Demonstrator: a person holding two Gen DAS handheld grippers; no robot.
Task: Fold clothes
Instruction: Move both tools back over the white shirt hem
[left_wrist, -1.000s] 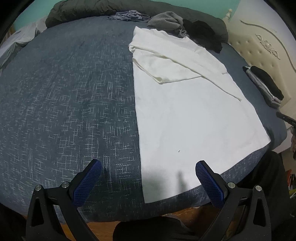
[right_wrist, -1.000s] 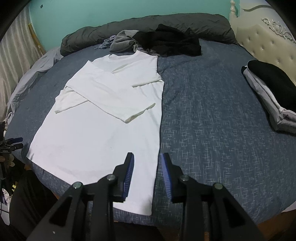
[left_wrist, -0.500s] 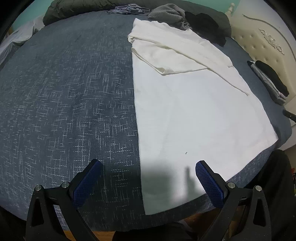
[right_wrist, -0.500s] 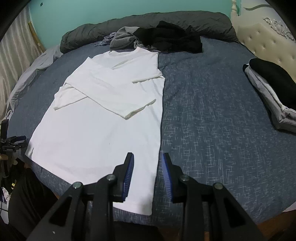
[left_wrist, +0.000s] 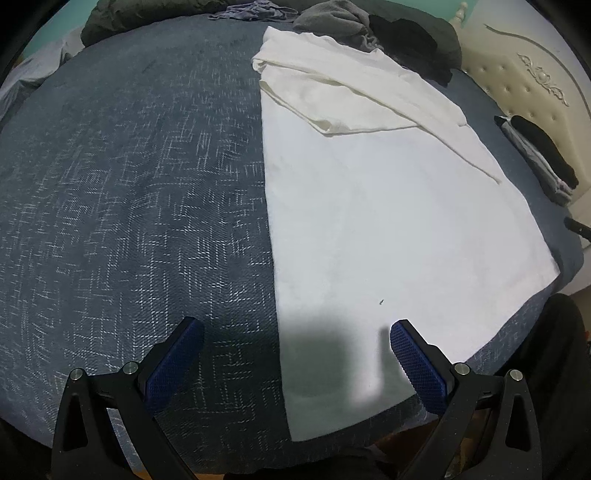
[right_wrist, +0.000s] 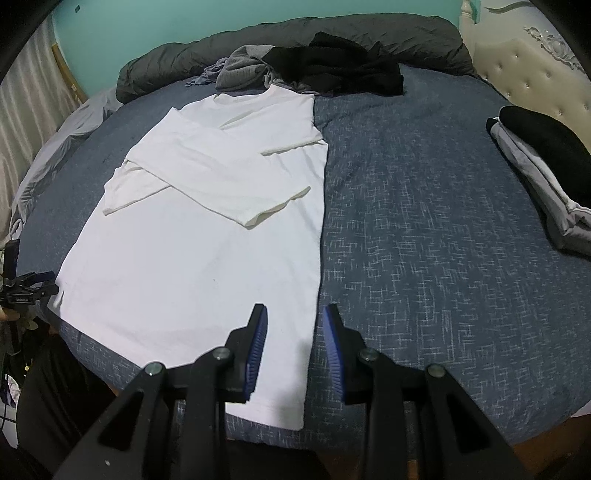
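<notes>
Right wrist view: a white cotton T-shirt (right_wrist: 192, 251) lies flat on the blue woven bedspread (right_wrist: 424, 240), long axis running from hem at the near edge to collar at the far edge (sleeves folded inward). Right gripper (right_wrist: 294, 345) hovers narrowly parted over the hem's right corner; left gripper (left_wrist: 295, 360) gapes wide, empty.

The place is a home bedroom. A bed (right_wrist: 424, 206) with a blue cover stands against a tufted headboard (right_wrist: 539, 70) and a teal wall (right_wrist: 155, 29). Clothes (right_wrist: 332, 70) lie piled near a dark duvet (right_wrist: 406, 37).
</notes>
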